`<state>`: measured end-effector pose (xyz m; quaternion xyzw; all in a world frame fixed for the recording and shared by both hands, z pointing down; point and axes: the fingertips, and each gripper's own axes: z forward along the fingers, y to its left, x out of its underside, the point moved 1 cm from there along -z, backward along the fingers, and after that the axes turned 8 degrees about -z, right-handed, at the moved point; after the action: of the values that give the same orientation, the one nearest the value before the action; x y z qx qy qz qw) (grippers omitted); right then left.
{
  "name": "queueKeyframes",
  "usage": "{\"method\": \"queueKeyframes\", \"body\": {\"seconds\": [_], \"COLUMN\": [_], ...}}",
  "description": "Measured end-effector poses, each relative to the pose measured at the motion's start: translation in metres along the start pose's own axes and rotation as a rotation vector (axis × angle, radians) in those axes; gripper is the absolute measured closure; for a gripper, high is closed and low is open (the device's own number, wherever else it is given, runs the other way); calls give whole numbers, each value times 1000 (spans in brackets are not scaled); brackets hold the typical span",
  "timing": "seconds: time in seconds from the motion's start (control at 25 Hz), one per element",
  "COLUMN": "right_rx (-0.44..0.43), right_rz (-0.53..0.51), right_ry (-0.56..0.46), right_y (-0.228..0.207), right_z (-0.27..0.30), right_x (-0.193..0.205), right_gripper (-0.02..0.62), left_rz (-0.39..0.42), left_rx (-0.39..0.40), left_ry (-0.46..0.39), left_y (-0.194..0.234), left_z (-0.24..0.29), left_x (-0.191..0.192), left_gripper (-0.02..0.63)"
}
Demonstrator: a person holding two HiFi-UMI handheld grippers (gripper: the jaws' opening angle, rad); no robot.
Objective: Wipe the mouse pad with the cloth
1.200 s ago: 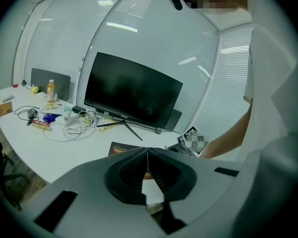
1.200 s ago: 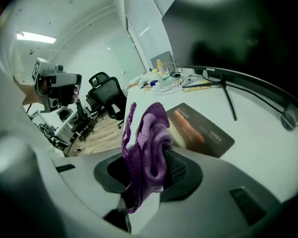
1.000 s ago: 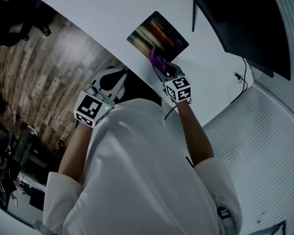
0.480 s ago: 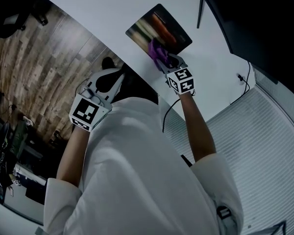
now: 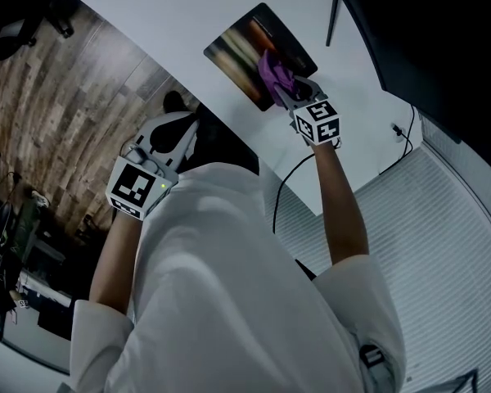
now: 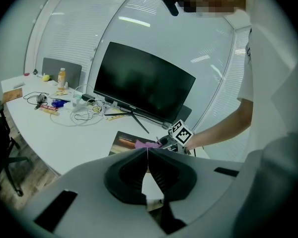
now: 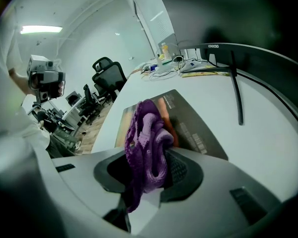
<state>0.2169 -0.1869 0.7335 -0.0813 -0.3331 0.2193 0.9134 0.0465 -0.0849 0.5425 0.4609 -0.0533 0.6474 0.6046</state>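
A dark printed mouse pad (image 5: pixel 250 49) (image 7: pixel 188 125) (image 6: pixel 126 142) lies on the white desk (image 5: pixel 180 23). My right gripper (image 5: pixel 288 88) (image 7: pixel 151 170) is shut on a bunched purple cloth (image 5: pixel 273 72) (image 7: pixel 146 143) and presses it onto the pad's near right part. The cloth (image 6: pixel 145 144) also shows in the left gripper view beside the right gripper's marker cube (image 6: pixel 181 132). My left gripper (image 5: pixel 168 142) (image 6: pixel 147 155) hangs off the desk's edge near the person's body, its jaws together with nothing between them.
A large dark monitor (image 5: pixel 425 31) (image 6: pixel 141 86) stands behind the pad, its stand leg (image 7: pixel 236 90) close to the pad's right. Cables, a bottle and clutter (image 6: pixel 64 100) lie further along the desk. Office chairs (image 7: pixel 107 76) stand on the wooden floor (image 5: pixel 74 113).
The right gripper has pushed the cloth further onto the pad, away from the body. The left gripper has stayed near the desk's edge.
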Motion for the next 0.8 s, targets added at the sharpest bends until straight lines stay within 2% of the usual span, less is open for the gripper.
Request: {"method": "queueKeyframes", "body": {"seconds": [0.56, 0.8], "right_rx": [171, 237], "right_rz": [27, 9], "right_ry": [-13, -43], "right_y": [-79, -89], "right_z": [-32, -42], "right_x": [4, -19], "right_gripper": [457, 457], "left_rz": [3, 2], "left_rx": [10, 11], "left_ry": [-14, -25], "left_y": [-17, -11], "left_z": [5, -4], "left_x": [-5, -7], "left_gripper": [586, 586]}}
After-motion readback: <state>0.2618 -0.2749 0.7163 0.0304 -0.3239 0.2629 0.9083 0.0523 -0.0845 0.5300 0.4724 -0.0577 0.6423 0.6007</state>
